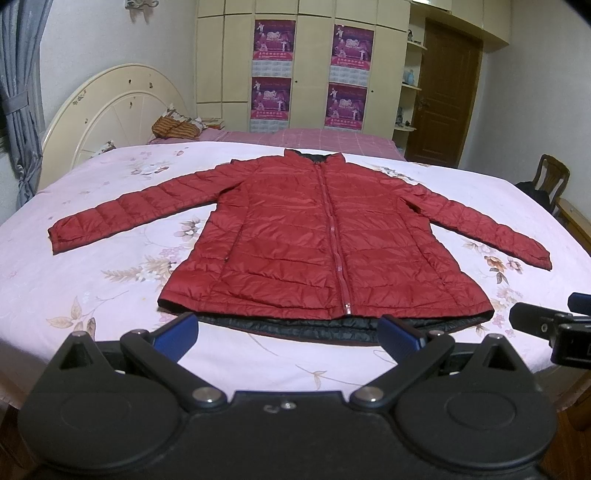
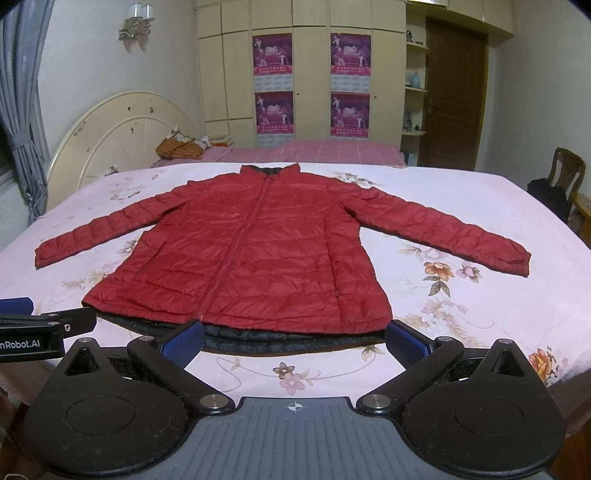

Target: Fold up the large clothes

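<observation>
Item: red quilted jacket [image 1: 314, 236], zipped, front up, laid flat on the bed [image 1: 110, 295], both sleeves spread outward. Dark lining shows past the hem.

Location: straight ahead of both tools; the hem lies just beyond the fingertips, not touching them.

Left tool [image 1: 288, 332]: fingers spread wide, holding nothing, poised over the sheet just short of the hem.
Right tool [image 2: 295, 341]: fingers likewise spread wide, empty, at matching height short of the hem.

Step in hand (judged): first fold not yet begun; sleeves likely go in first.
Handling notes: the shell looks slick and puffy, so pinch deep at a cuff or seam rather than on loose surface. Carry each sleeve across the chest low and flat. Press out trapped air before the next fold, or the layers may spring back.

View differences:
- Left wrist view shows the zip pull [image 1: 347, 308] at the hem, and the right tool's side [image 1: 554, 328] off to its right.
- Right wrist view shows the left tool's body with lettering [image 2: 33, 334] off to its left, a wall lamp [image 2: 136, 22], and more floral sheet beyond the right sleeve's cuff [image 2: 517, 260].
</observation>
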The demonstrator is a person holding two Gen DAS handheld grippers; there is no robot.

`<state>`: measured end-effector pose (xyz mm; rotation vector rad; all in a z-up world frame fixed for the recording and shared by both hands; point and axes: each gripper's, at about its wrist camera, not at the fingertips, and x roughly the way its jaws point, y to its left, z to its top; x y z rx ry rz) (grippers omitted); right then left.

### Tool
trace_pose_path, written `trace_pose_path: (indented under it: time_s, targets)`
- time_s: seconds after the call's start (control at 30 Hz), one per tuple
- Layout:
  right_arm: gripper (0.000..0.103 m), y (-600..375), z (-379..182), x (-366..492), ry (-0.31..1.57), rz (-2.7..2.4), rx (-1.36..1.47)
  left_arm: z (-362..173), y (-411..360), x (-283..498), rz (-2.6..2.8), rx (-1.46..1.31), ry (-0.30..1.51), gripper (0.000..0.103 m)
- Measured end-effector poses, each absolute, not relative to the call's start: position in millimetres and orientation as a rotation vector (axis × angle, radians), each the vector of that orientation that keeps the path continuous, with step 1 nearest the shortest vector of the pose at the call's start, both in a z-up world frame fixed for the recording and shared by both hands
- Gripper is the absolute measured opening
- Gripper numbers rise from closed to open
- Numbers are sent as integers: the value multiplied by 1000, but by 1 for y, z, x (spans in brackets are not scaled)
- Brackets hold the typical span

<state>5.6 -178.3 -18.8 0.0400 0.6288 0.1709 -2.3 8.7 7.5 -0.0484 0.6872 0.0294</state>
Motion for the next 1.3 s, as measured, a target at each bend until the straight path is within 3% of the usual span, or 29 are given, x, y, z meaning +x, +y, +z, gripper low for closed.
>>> trace_pose_path:
  time_s: [0.57,1.3]
  targets:
    - [103,-179,-20,12,631,152,49,7,13,5,22,-50,691,103]
    - [103,-196,-35,117,650,7,91,-12,24,126,-56,-103,742,103]
